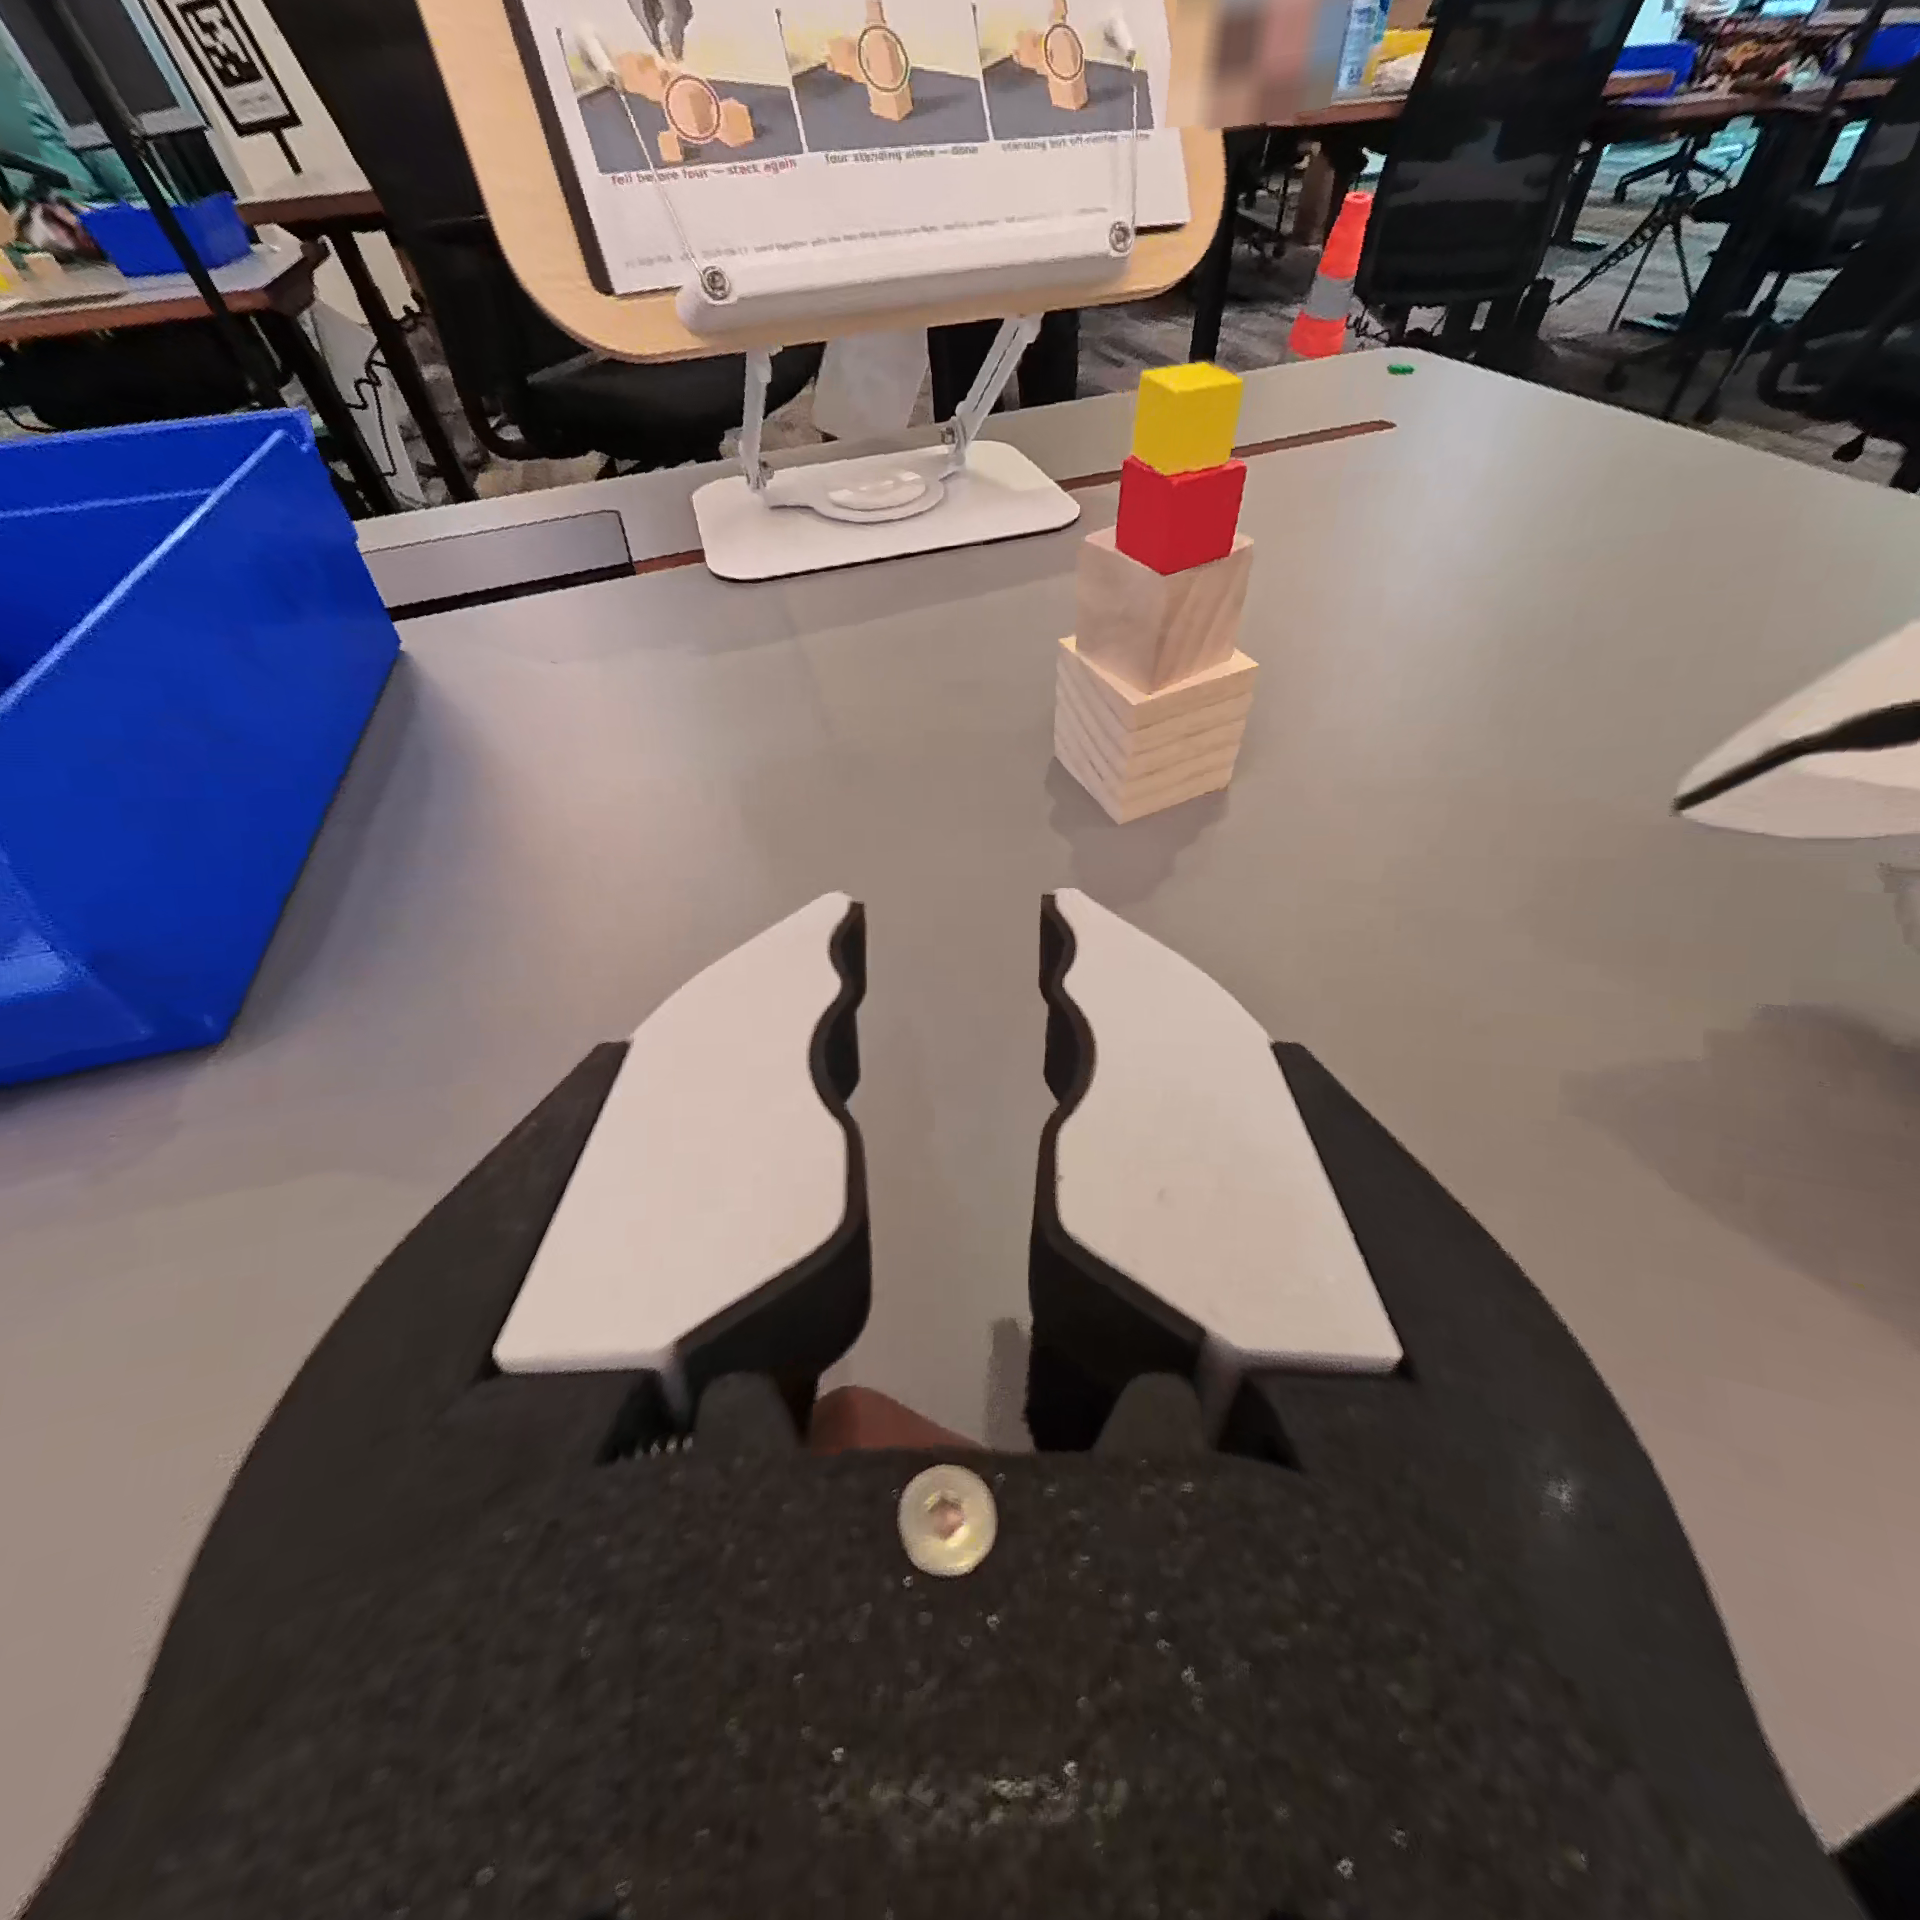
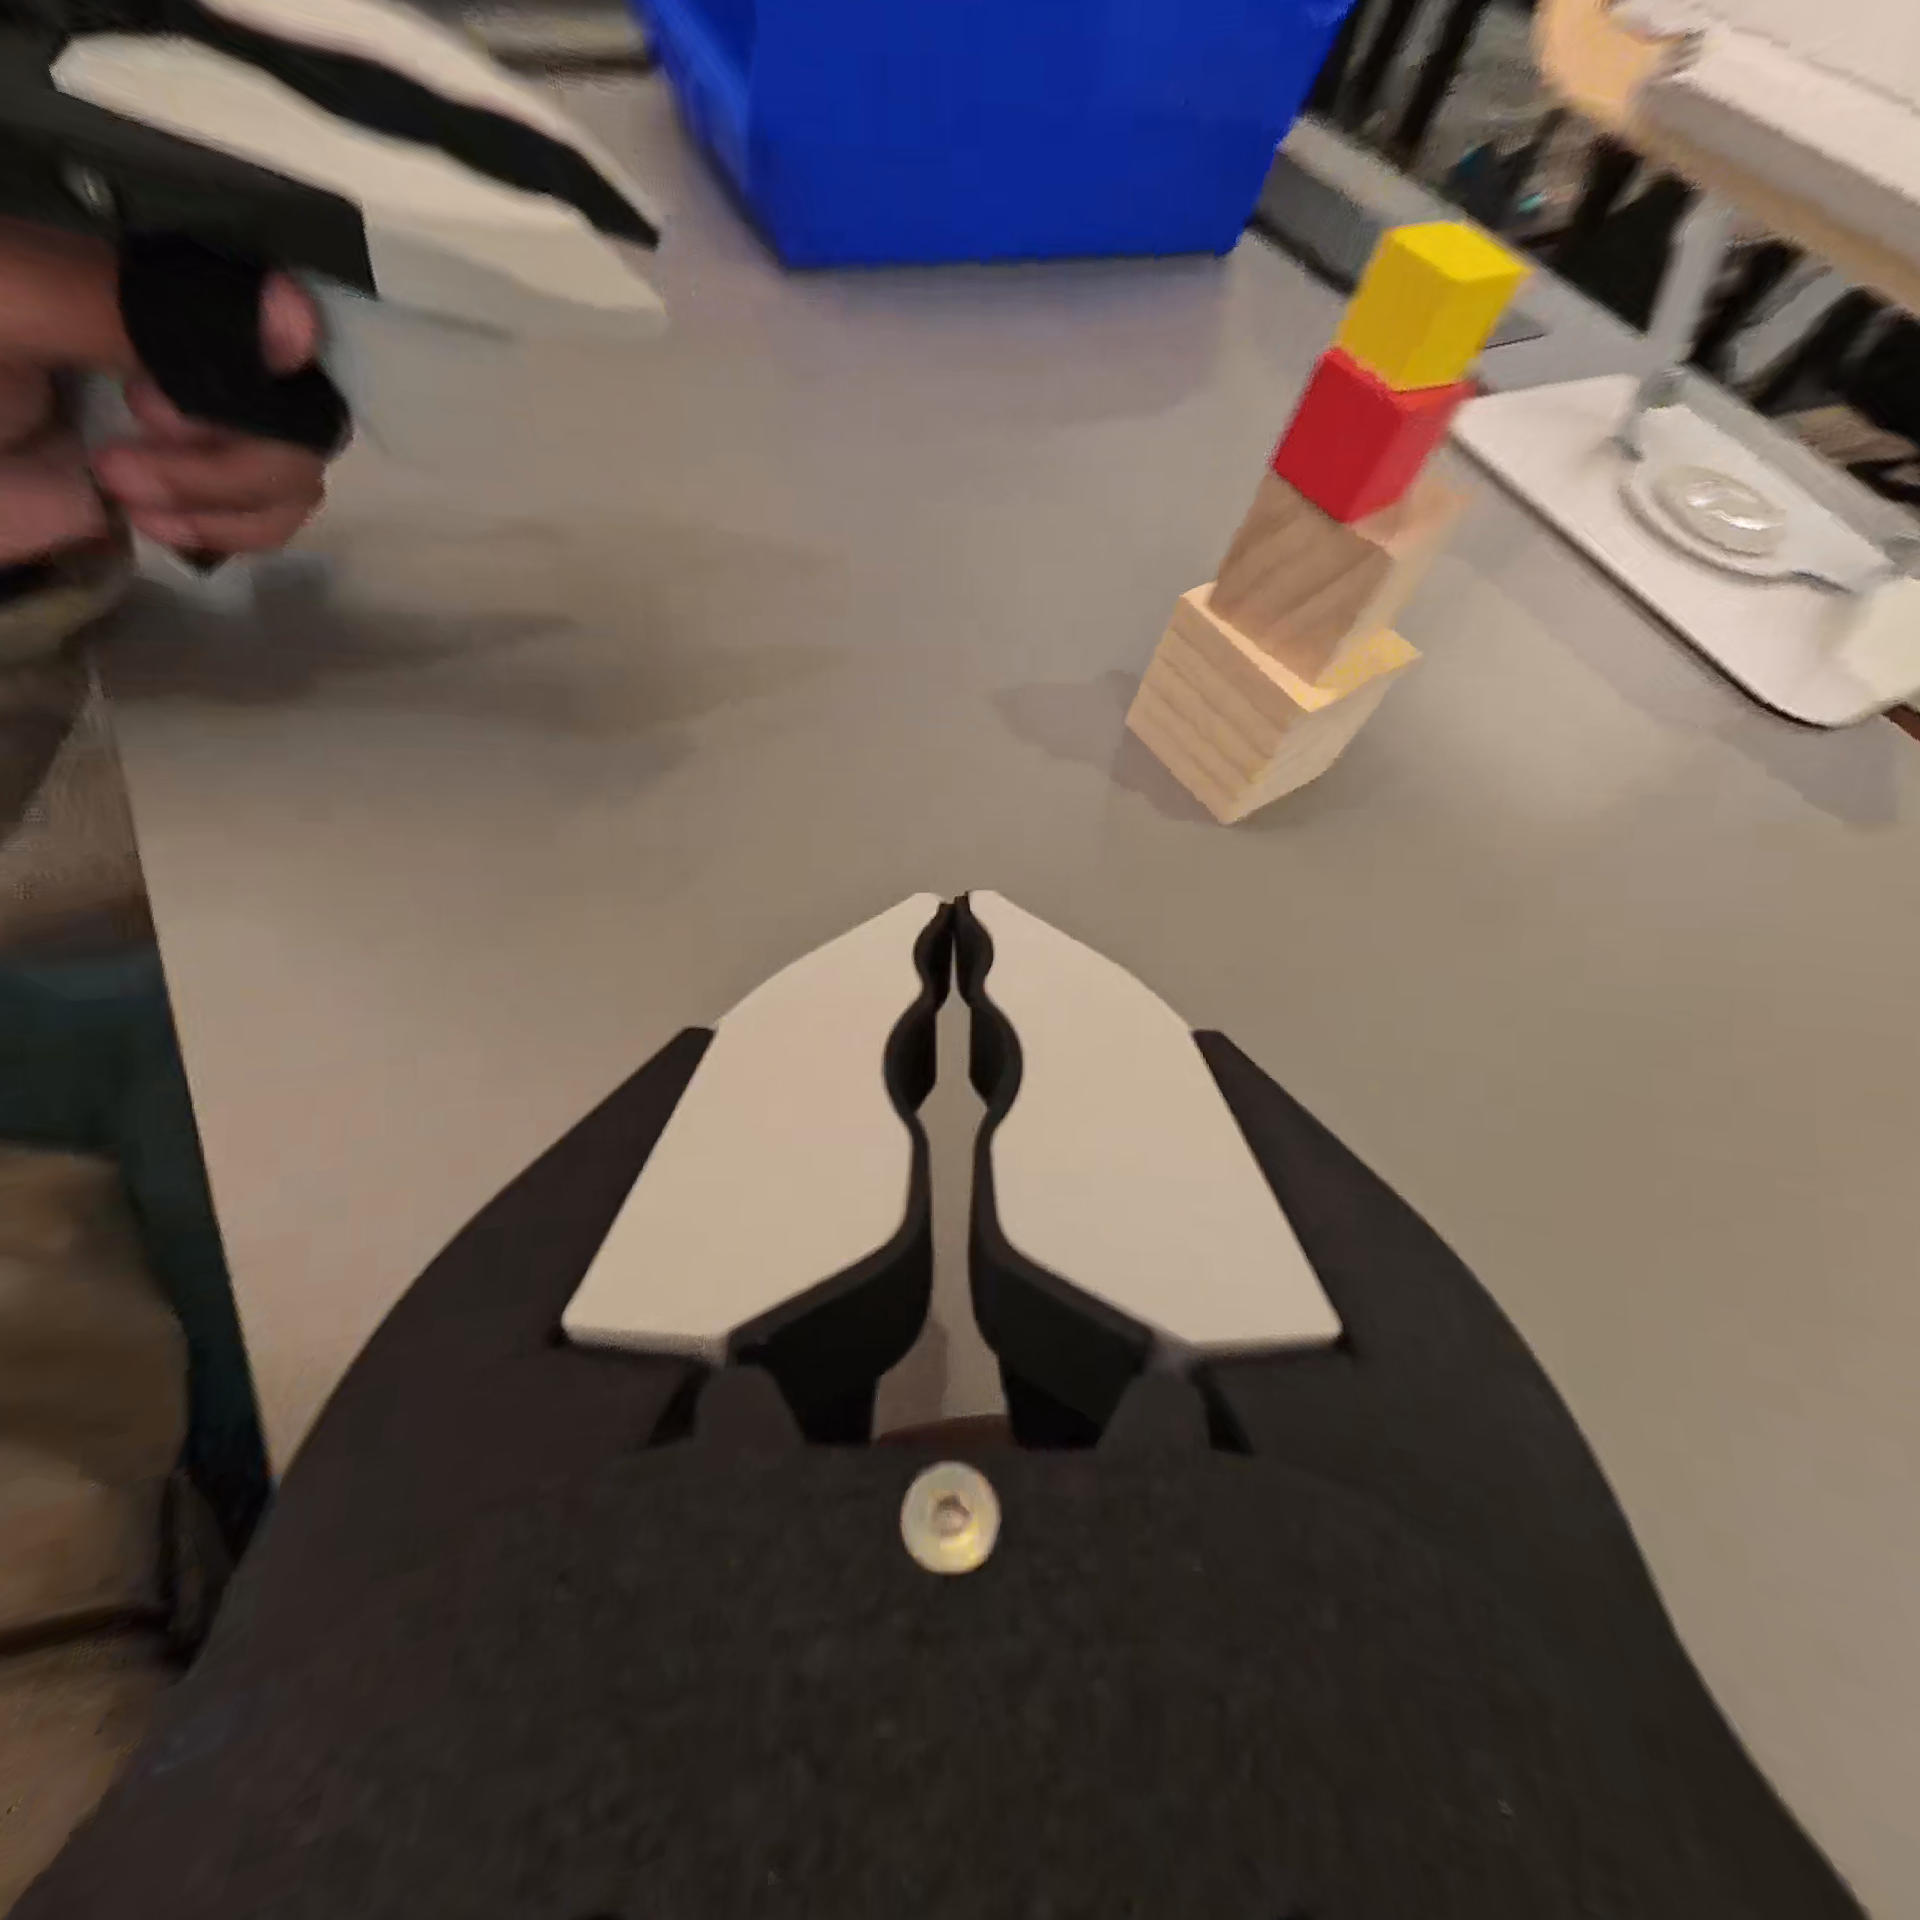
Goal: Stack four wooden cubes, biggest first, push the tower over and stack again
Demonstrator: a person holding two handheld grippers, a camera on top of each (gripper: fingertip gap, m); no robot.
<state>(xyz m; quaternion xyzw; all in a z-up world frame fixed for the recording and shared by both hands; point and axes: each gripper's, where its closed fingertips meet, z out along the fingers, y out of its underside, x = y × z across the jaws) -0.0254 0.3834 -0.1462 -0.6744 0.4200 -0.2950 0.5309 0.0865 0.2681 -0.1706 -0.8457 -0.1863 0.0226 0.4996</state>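
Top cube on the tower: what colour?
Yellow top cube, clearest in the left wrist view.

A grey tabletop (image 1: pixel 1455 987) seen from just above the left gripper (image 1: pixel 951 914), whose two white fingers (image 1: pixel 717 1122) stand parted with bare tabletop between them. At about one o'clock from the gripper stands a tower of four cubes: a large pale wooden cube (image 1: pixel 1148 727) at the base, a smaller pale cube (image 1: pixel 1158 608) on it, turned slightly, then a red cube (image 1: pixel 1179 514), then a yellow cube (image 1: pixel 1188 416) on top. A blue bin (image 1: pixel 177 727) sits at ten o'clock. At twelve o'clock, a stand (image 1: pixel 883 509) holds a picture sheet (image 1: pixel 862 135). The right gripper's tip (image 1: pixel 1808 769) enters at three o'clock.
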